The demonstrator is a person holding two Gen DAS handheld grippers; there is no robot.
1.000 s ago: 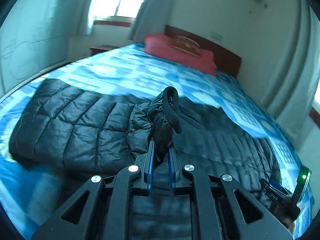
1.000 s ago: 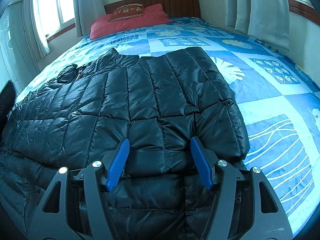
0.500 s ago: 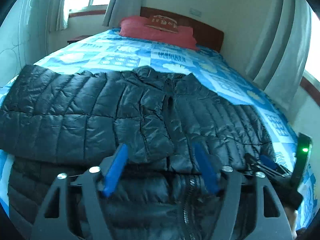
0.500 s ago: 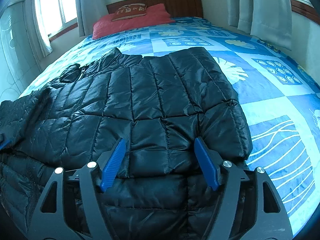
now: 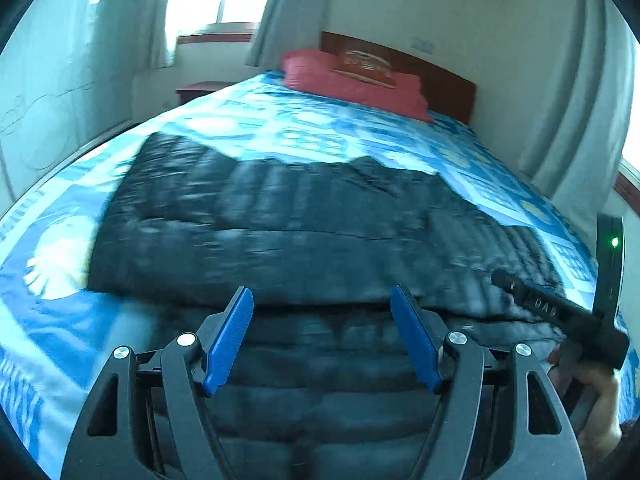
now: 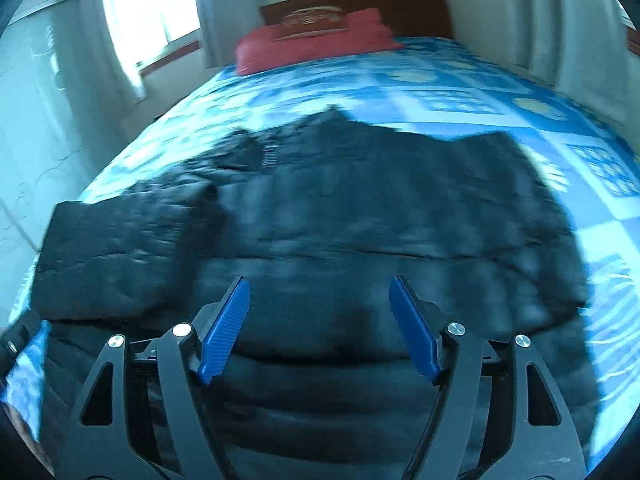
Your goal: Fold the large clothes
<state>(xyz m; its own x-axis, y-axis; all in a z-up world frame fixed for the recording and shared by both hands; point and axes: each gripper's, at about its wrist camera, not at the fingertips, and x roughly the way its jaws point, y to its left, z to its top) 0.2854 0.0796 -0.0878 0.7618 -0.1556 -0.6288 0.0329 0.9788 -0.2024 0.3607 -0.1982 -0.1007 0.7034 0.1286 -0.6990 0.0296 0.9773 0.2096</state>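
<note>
So the bed (image 5: 224, 120) fills most of both views, blue patterned cover, red pillow (image 5: 352, 80) up by the headboard. Spread across the near half of it is the black puffer jacket (image 5: 304, 220), lying flat-ish with what looks like both sleeves already laid in over the body, the one on the left side of the right wrist view forming a blocky slab. It's all a bit motion-blurred so I can't make out the seams well.

Both tools are empty right now. The left gripper (image 5: 322, 332) has its blue pads spread wide with nothing between them, just hovering over the near edge of the jacket. Same deal for the right gripper (image 6: 320, 324), jaws apart, nothing pinched.

My read: we're between folds. Sleeves look done, and the next bit is probably grabbing the hem at two corners and bringing it up toward the collar. That needs both grippers down low on the near edge, well apart, each biting through all the layers
</note>
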